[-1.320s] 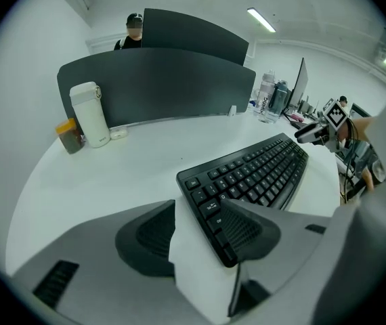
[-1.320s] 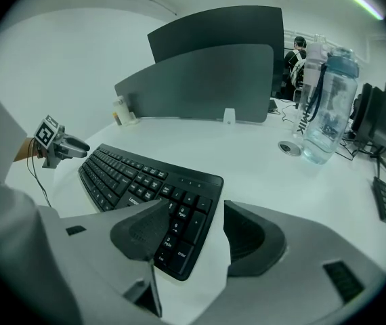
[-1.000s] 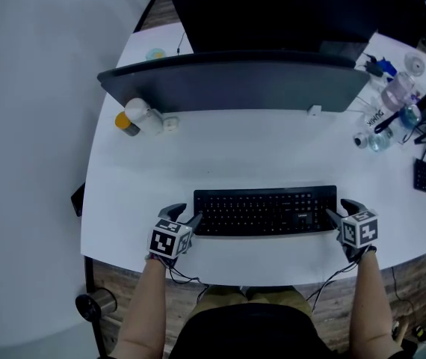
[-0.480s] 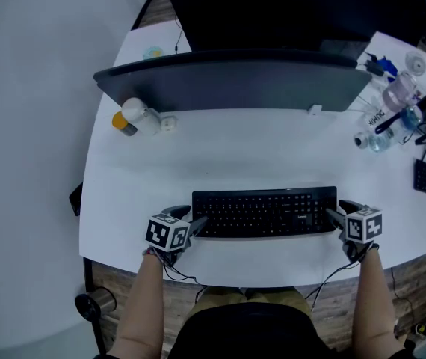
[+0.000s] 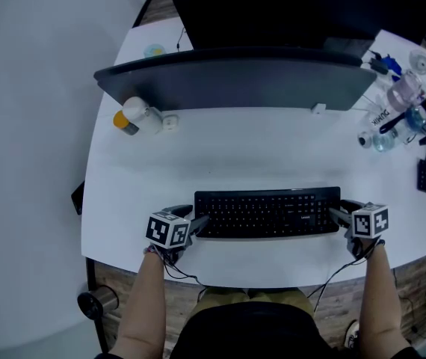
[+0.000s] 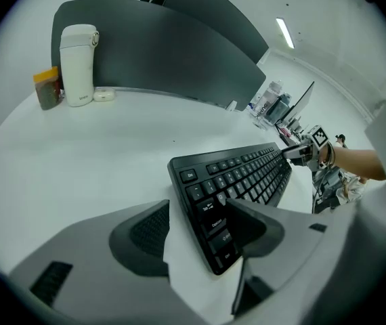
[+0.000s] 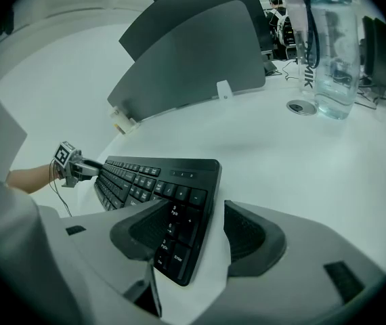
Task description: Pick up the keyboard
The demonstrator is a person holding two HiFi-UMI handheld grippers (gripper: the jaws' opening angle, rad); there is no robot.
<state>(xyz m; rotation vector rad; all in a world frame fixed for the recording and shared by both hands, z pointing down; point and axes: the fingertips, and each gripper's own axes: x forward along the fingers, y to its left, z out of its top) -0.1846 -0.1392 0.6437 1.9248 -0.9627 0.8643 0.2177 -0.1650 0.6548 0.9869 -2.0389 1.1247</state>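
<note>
Presently: keyboard (image 5: 267, 212) flat on bench (image 5: 258, 148); left tool (image 5: 190, 215), right tool (image 5: 338, 209), jaws apart, astride its ends. Clear bottle (image 7: 328, 46), contents unclear.

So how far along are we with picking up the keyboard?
Done: the left claw and right claw each straddle an end of the keyboard. In hand: the grip, since both pairs of jaws stand apart, not clamped. To do: close both and lift; the keyboard looks flat on the desk.
</note>
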